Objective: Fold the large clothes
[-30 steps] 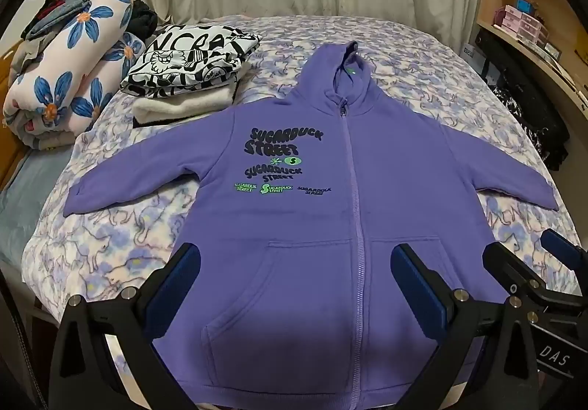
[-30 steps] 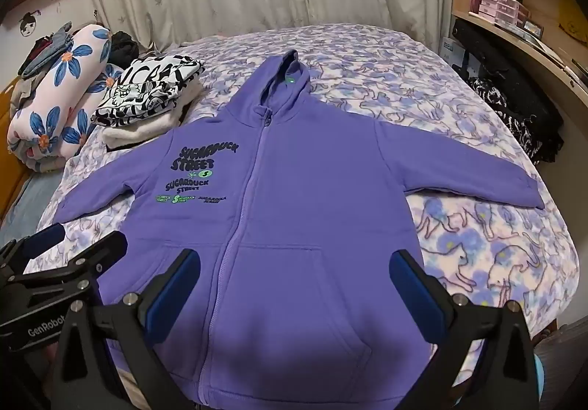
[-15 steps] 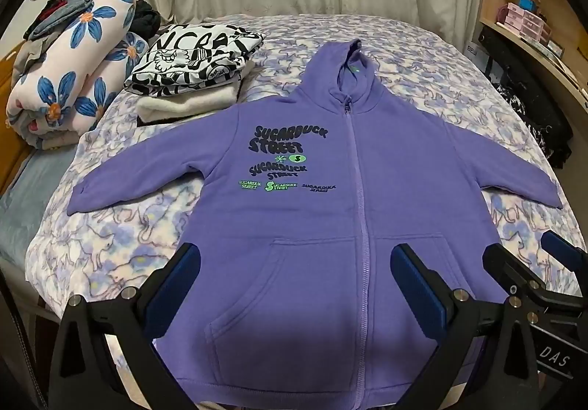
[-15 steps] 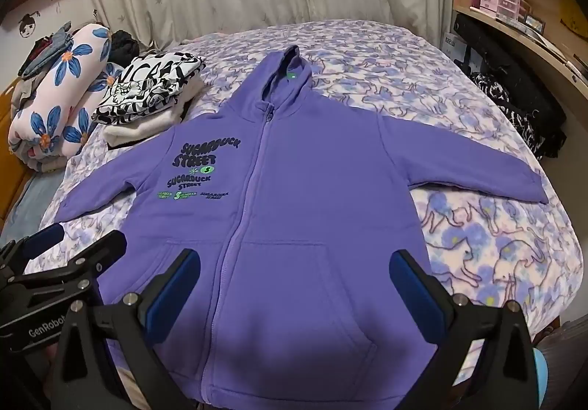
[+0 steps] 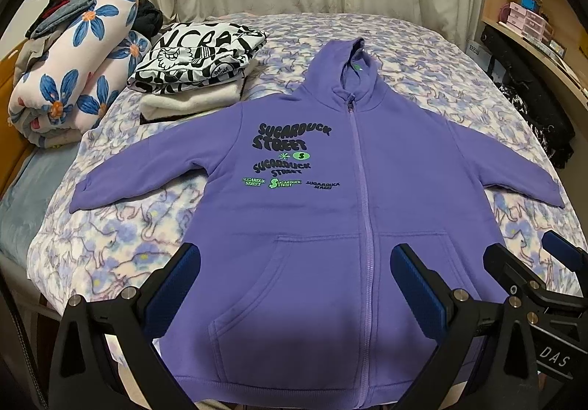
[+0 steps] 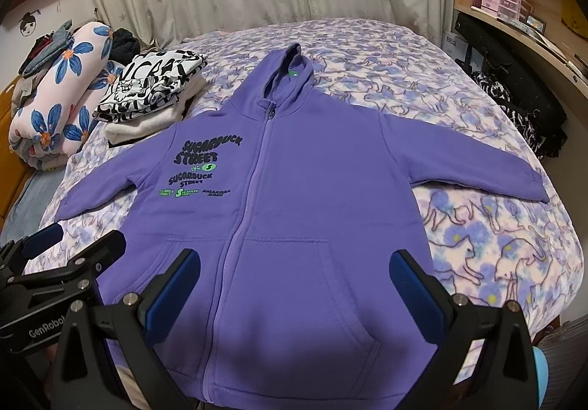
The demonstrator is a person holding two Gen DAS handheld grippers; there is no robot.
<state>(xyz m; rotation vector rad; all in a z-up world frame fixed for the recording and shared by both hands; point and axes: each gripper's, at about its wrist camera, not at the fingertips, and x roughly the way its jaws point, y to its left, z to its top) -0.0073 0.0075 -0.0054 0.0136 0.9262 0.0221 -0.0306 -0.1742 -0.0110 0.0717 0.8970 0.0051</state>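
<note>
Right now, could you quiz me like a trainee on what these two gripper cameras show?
1. True or false: the purple hoodie lies flat with its zip closed.
2. The folded black-and-white garment rests on: A) the shelf, B) a cream folded garment, C) the hoodie.
3. Fill in: both the left gripper and the right gripper are ____ and hold nothing.

Key: 1 true. 2 B. 3 open.

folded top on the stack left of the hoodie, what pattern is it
Black and white graffiti-style lettering and cartoon print on the folded top; clearest in the left wrist view.
</note>
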